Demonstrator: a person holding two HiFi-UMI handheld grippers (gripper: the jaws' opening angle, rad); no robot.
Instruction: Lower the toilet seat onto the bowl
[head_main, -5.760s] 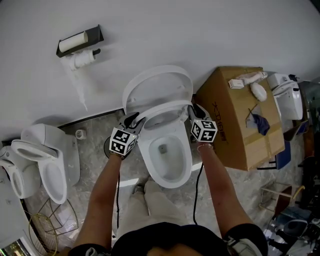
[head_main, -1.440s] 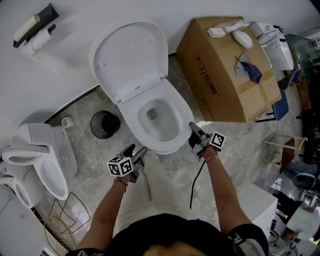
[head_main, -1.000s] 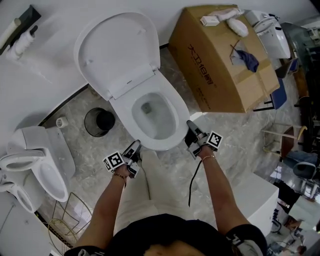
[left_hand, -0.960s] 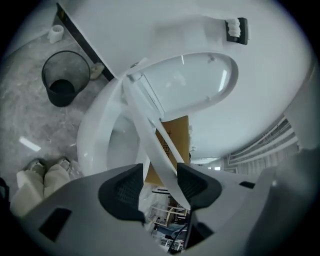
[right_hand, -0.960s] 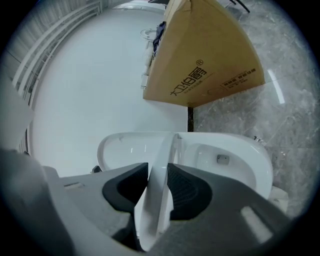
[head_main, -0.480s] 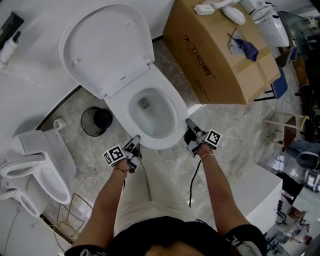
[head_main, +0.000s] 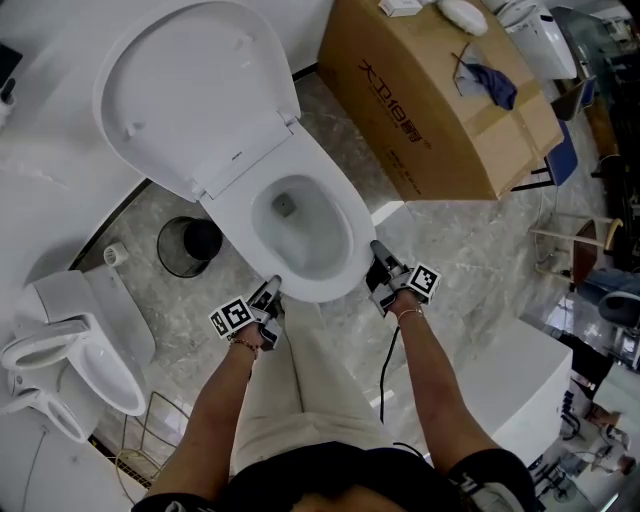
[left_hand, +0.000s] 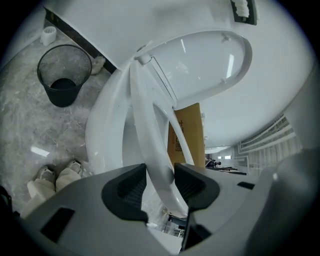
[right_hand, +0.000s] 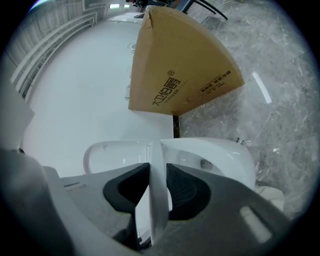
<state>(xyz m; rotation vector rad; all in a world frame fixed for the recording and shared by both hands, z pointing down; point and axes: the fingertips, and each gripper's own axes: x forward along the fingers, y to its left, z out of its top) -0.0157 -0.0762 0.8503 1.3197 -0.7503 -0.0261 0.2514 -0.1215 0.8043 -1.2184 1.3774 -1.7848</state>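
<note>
Head view, biggest first: cardboard box (head_main: 440, 100), well beyond the right gripper (head_main: 380, 262) and off to its outer side. Then the white toilet bowl (head_main: 320, 245), directly ahead of and between the two grippers, with the lid (head_main: 190, 90) upright against the wall at the far end, well apart from both.

Next down in size, the toilet seat (head_main: 305, 292) — caught at its front curve by both tools, one on each side. Reads in the left gripper view as not yet flat: slants up from the hinge toward the jaws, with a gap showing between it and the bowl.

Black mesh bin (head_main: 190, 245) on the marble floor, beyond the left gripper (head_main: 270, 298) and out past its outer side.

Smallest, the tools themselves. Left gripper: jaws have just been closing, and pinch the seat ring between the ribbed pads (left_hand: 131, 187). Right gripper: jaws nearly together, clamped on the thin seat edge.

Looks to be the last stretch of the lowering. Calls next for easing both hands down together at an even pace, holding the grip until seat meets rim — then loosening, so nothing slams and no pad gets trapped underneath.
</note>
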